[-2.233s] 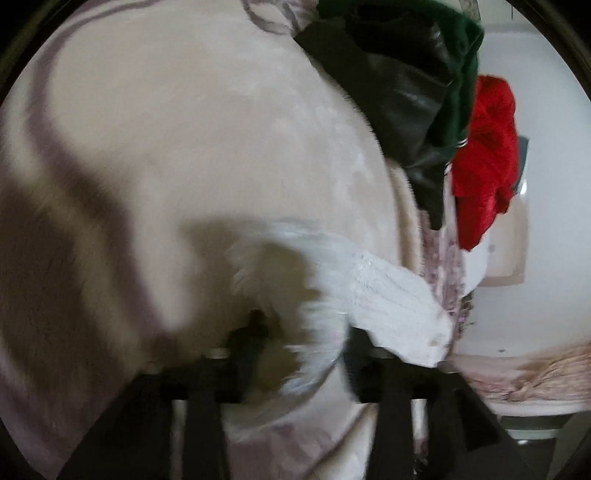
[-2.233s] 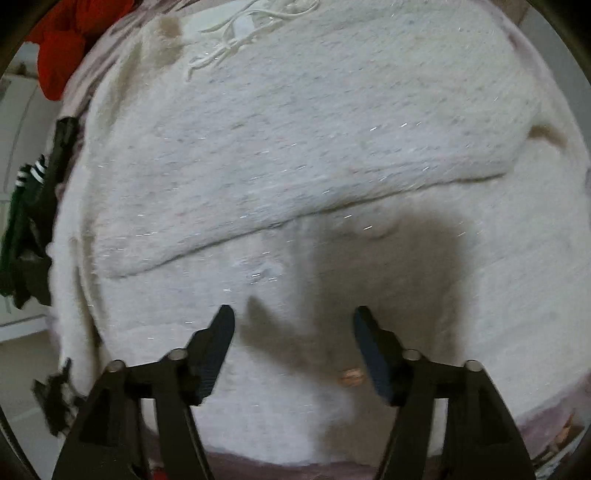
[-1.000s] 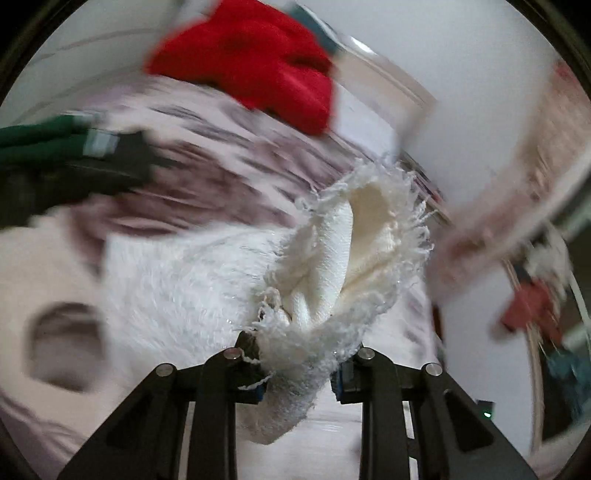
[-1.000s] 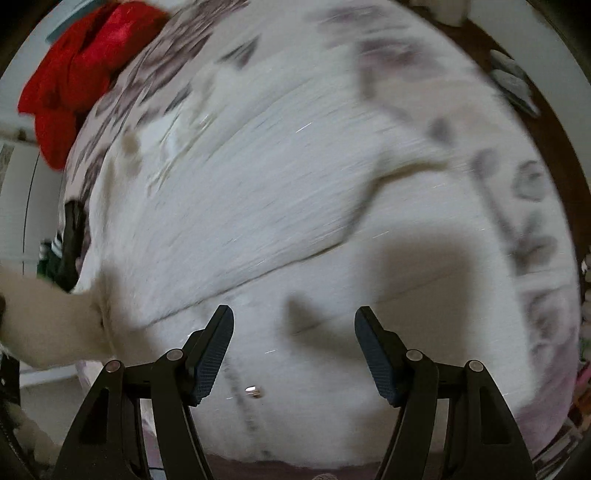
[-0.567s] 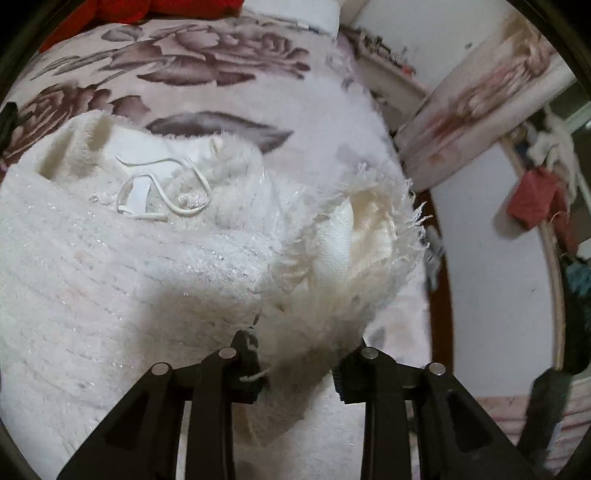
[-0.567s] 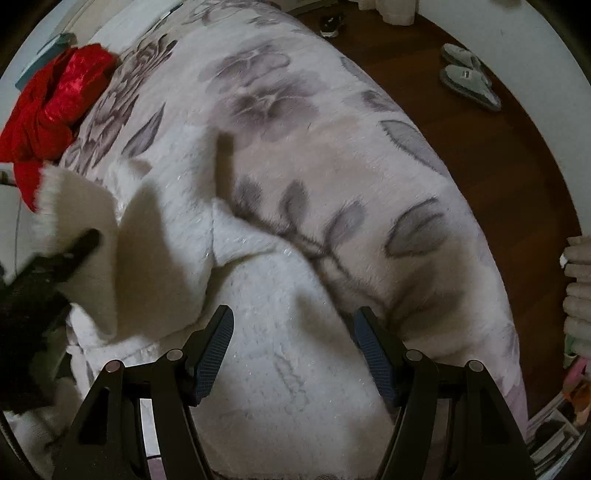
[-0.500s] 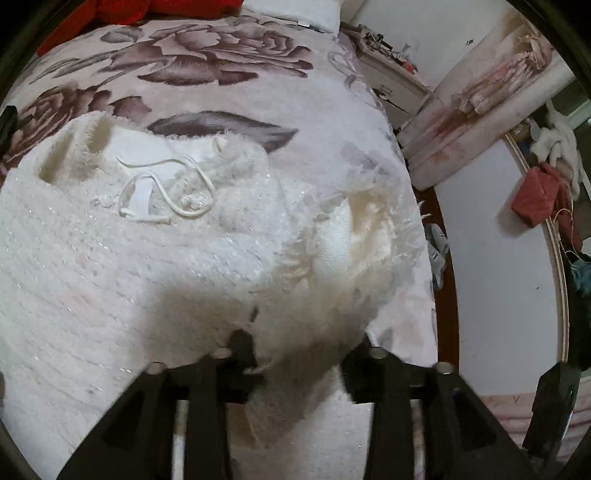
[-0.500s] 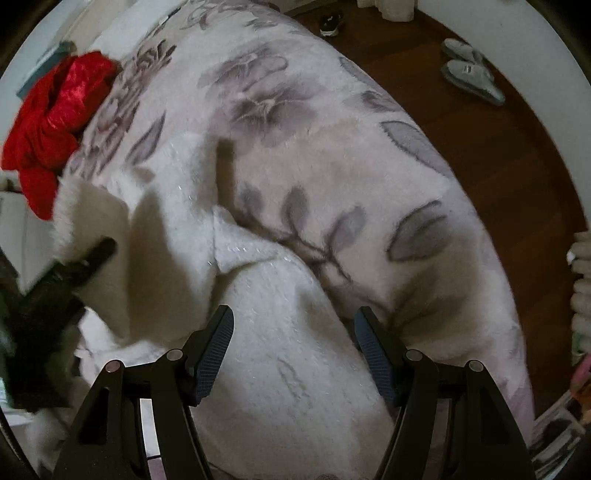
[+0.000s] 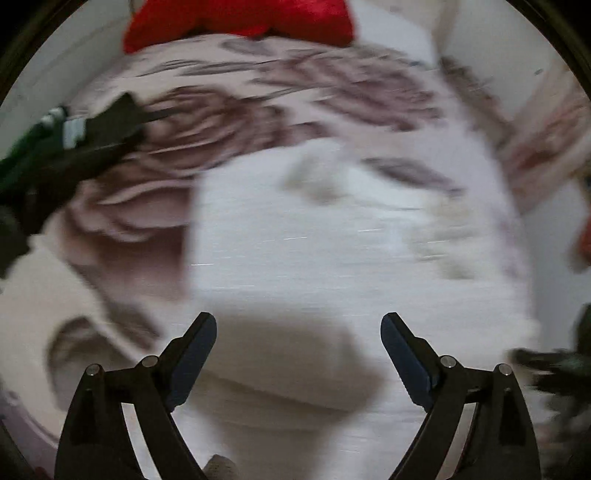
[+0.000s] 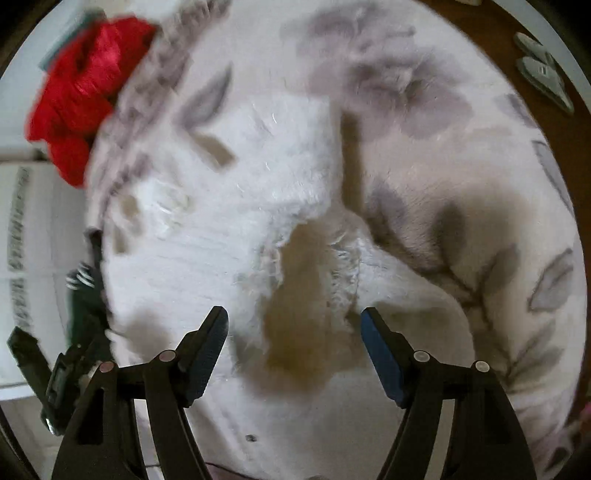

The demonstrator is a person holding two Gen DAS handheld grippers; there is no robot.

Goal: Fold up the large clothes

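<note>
A fluffy white knit garment (image 9: 332, 236) lies on a bed with a floral blanket (image 9: 258, 92). In the right wrist view the garment (image 10: 229, 206) shows folded sleeves with fringed cuffs (image 10: 343, 266) lying over its body. My left gripper (image 9: 298, 328) is open and empty, above the garment. My right gripper (image 10: 294, 325) is open and empty, just above the fringed cuffs. The left wrist view is motion-blurred.
A red garment (image 9: 240, 18) lies at the head of the bed, also in the right wrist view (image 10: 81, 88). Dark green and black clothes (image 9: 55, 147) lie at the left. Wooden floor with slippers (image 10: 543, 70) is beyond the bed's right edge.
My left gripper let go of the fringed white sleeve, opened and swung back over the garment. The sleeve now lies folded on the garment. The right gripper stayed open.
</note>
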